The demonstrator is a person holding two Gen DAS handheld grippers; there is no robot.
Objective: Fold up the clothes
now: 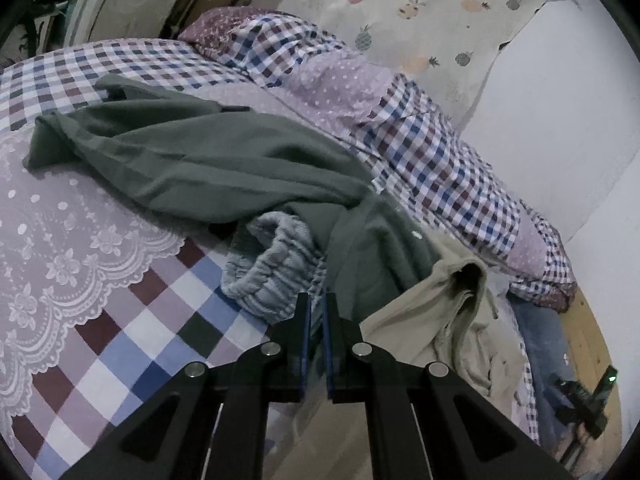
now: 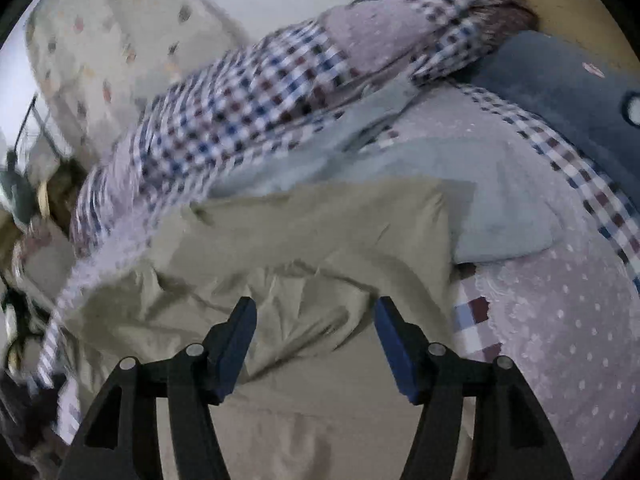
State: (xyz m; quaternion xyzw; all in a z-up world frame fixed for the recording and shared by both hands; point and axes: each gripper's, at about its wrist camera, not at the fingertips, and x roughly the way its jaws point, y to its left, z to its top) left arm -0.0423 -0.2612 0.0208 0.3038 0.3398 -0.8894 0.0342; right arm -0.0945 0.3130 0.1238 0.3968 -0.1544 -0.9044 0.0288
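1. Blue pads line both grippers. The left gripper (image 1: pixel 316 300) has its jaws almost closed, with only a thin slit between the pads; nothing shows inside the slit, and whether the tips touch cloth cannot be told.
2. The right gripper (image 2: pixel 315 306) has its jaws spread wide and holds nothing. It hangs over a beige garment (image 2: pixel 304 232), and crumpled beige cloth fills the gap between the fingers; contact cannot be told.
3. Three loose garments show in the left wrist view, all lying on a checked bedsheet (image 1: pixel 132 344): a dark green garment (image 1: pixel 208 152) spread across the middle, a blue-grey ribbed garment (image 1: pixel 268 272) bunched just ahead of the left fingertips, and the beige garment (image 1: pixel 440 320) to the right, partly lifted into a fold.
4. The green garment overlaps the ribbed one and hides part of it.
5. A rolled checked quilt (image 1: pixel 432 152) runs along the white wall (image 1: pixel 560 120), and a lilac lace cloth (image 1: pixel 60 240) covers the sheet on the left.
6. The right wrist view is blurred; a pale grey-blue cloth (image 2: pixel 500 208) lies beyond the beige garment, its shape unclear.
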